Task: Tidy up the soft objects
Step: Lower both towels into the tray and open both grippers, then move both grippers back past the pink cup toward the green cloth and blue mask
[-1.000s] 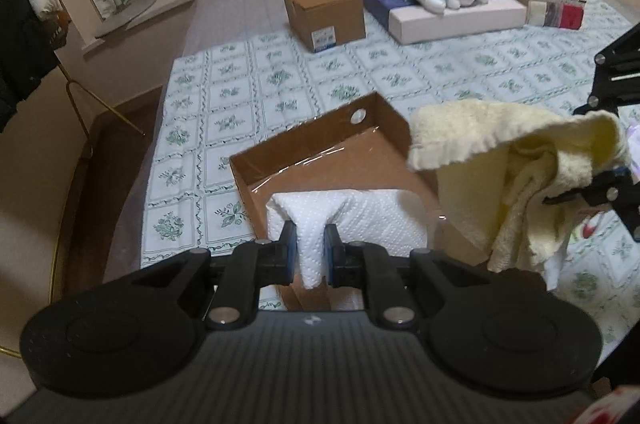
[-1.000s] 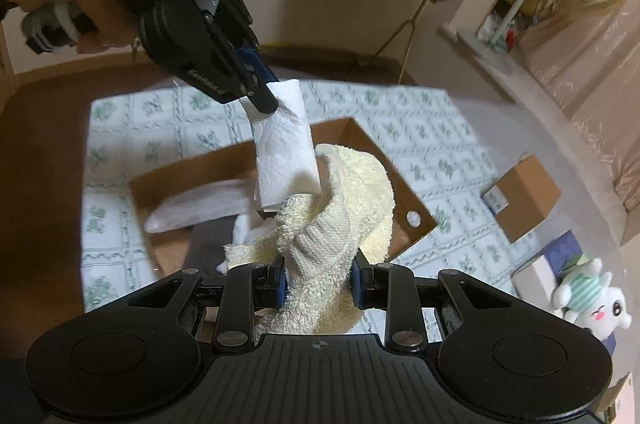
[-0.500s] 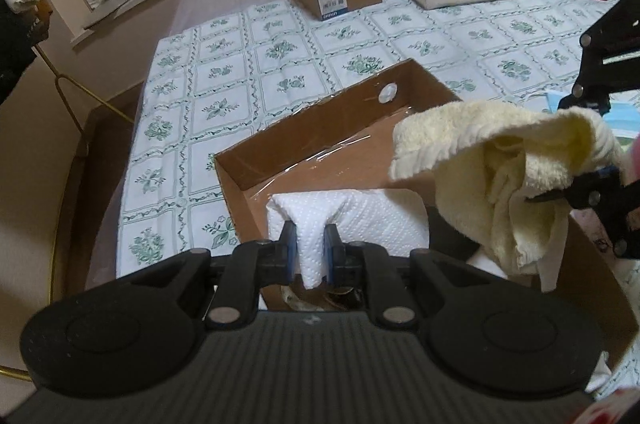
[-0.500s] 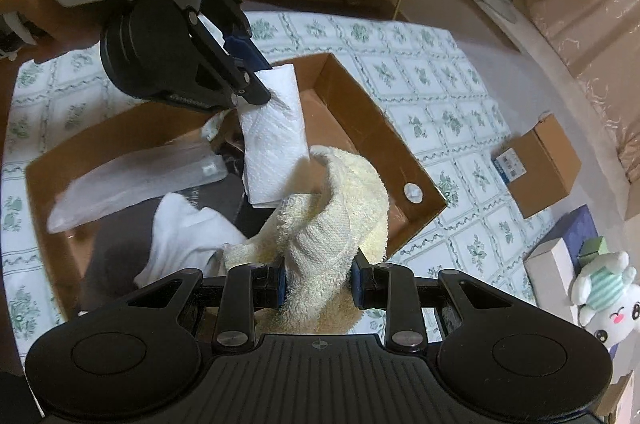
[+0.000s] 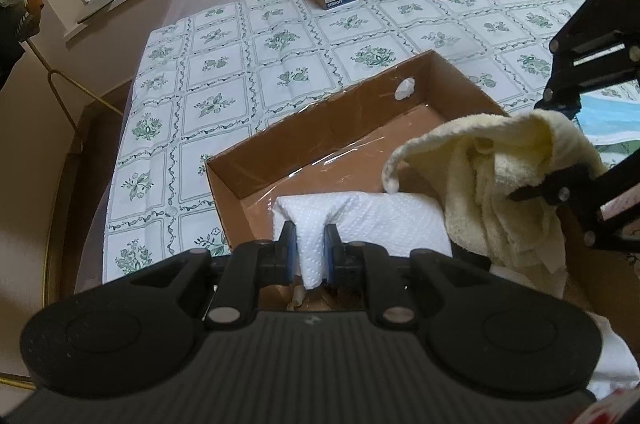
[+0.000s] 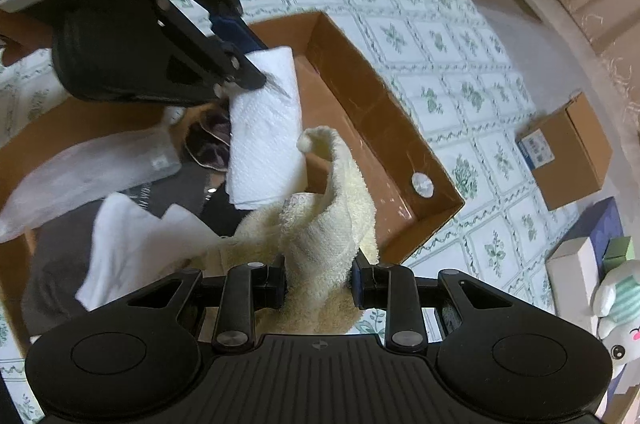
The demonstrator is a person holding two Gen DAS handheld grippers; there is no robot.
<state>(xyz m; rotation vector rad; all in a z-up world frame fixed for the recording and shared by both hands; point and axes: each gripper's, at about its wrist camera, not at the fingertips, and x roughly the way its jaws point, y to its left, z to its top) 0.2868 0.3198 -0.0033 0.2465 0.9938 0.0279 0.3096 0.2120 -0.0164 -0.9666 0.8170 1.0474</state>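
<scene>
Both tools hang over the open cardboard box [image 5: 352, 128], the left tool [image 5: 310, 256] pinching a folded paper towel [image 6: 266, 128] and the right tool [image 6: 318, 286] clamping a cream terry towel [image 6: 332, 208] beside it, probably ready to drop in.

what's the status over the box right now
Left gripper shut on paper towel. Right gripper shut on yellow towel. Both over open cardboard box; clothes already inside.

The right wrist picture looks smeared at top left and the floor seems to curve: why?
Right wrist view: the left tongs sit close to the lens and blur; the fisheye bends the patterned mat. Left wrist view: sharper, with glare streaks on the film lining the cardboard box.
</scene>
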